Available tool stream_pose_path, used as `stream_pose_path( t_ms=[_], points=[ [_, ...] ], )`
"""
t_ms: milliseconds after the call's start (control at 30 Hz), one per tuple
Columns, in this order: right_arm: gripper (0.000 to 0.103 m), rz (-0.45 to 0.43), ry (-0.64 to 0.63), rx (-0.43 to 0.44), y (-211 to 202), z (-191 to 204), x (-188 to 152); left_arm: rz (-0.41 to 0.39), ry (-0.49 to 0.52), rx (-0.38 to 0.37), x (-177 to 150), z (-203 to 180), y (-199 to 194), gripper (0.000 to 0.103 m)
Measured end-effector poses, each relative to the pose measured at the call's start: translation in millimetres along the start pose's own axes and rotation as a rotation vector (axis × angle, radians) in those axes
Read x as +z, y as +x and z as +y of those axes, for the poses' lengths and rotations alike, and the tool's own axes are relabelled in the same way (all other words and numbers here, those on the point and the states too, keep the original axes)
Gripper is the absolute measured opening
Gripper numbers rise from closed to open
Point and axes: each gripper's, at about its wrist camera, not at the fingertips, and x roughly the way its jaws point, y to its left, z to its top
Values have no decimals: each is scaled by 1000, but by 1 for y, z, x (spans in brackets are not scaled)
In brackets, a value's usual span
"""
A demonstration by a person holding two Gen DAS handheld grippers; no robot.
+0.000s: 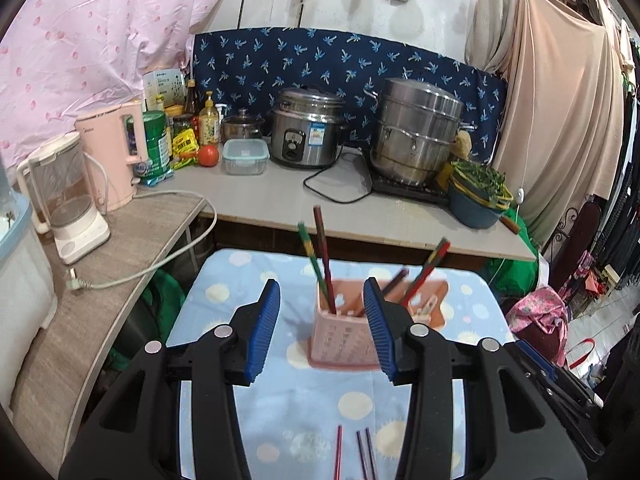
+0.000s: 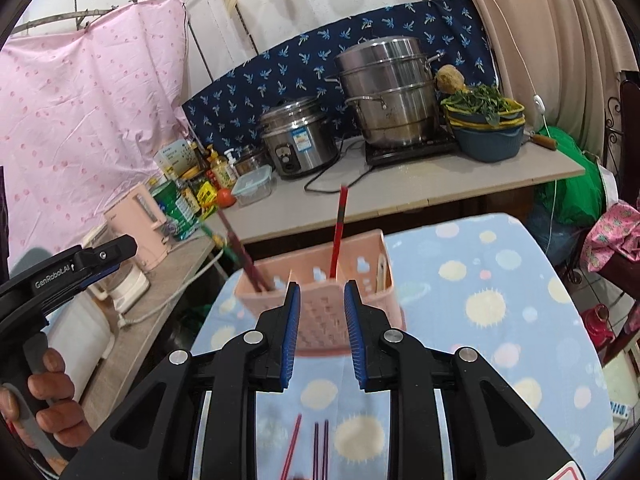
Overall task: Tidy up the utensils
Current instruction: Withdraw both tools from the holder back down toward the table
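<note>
Left claw [image 1: 322, 330]: jaws stand apart at a moderate gap, nothing between the pads. Its blue fingers [image 1: 264, 330] frame the pink utensil holder [image 1: 340, 338], which stands upright ahead of it on the spotted cloth [image 1: 296, 400] covering the near bench.

Utensil holder: several chopsticks already stand in it. Two lean left in the left compartment [image 1: 322, 256]; more lean right in a compartment further right [image 1: 424, 274]. The exact count is blurred.

Loose chopsticks [image 1: 356, 454]: three lie flat on the cloth, close under both claws, on the near side of the holder. Their long axes run roughly straight away from the claws, toward the holder. A red one [image 2: 291, 450] lies leftmost; two dark ones [image 2: 321, 448] lie side by side just to its right.

Right claw [image 2: 322, 330]: jaws stand at a narrow gap, empty, pointing at the front wall of the holder.

Controlling relation: the loose chopsticks lie below and behind both sets of fingertips, not ahead of them. Either claw would probably have to draw back and tip downward to reach them. In the right wrist view they sit just left of that claw's centre line, so neither claw is clearly nearer. A grip across the long axis appears most practical
</note>
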Motion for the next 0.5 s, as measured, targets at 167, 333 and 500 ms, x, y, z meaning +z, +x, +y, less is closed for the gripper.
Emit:
stream_pose_path(
  t_ms=[167, 333, 500],
  points=[
    [23, 71, -31, -12, -15, 1, -46, 59, 7, 3, -38, 4, -10, 41],
    [23, 140, -46, -22, -27, 0, -89, 120, 18, 12, -79, 7, -16, 41],
    [23, 201, -45, -30, -36, -5, -128, 185, 18, 16, -118, 11, -22, 41]
  ],
)
